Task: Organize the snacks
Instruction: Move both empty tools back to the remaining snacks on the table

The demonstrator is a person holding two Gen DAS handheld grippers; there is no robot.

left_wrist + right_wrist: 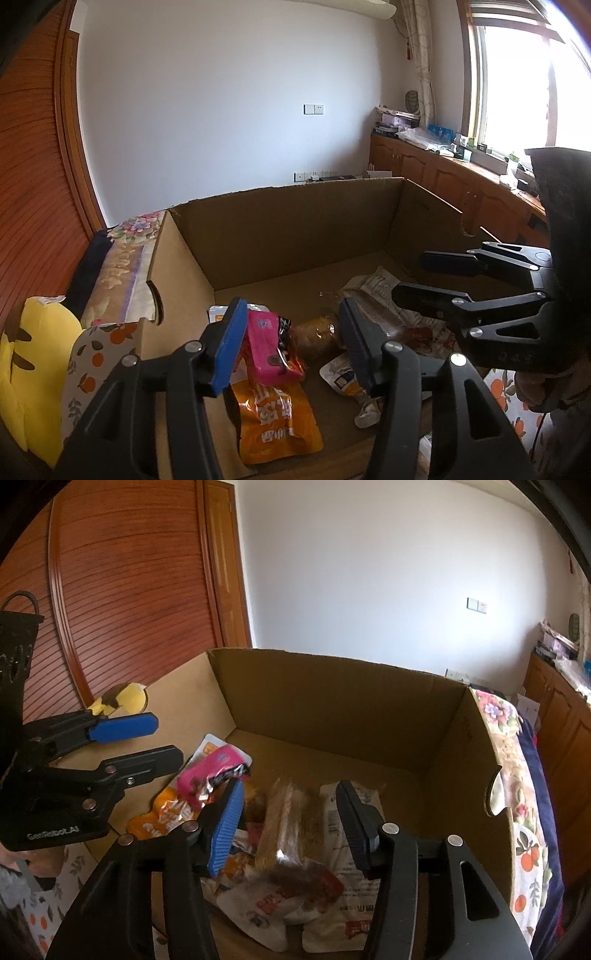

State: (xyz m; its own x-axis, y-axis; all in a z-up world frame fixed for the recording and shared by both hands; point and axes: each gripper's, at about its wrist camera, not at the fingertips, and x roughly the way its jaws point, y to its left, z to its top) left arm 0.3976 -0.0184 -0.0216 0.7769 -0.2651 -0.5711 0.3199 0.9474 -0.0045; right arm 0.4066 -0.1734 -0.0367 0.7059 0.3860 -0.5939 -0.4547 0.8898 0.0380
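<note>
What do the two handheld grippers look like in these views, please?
Both match: black angular frames with cut-out slots and silver rivets. Each has one blue ribbed pad and one black pad. The left gripper bears pale lettering on its body in the right wrist view. The right gripper shows a similar faint mark in the left wrist view.

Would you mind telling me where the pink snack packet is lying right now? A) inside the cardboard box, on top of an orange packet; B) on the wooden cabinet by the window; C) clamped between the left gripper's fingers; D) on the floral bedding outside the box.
A: the pink snack packet lies inside the cardboard box, resting on the orange packet, with no gripper touching it.
</note>
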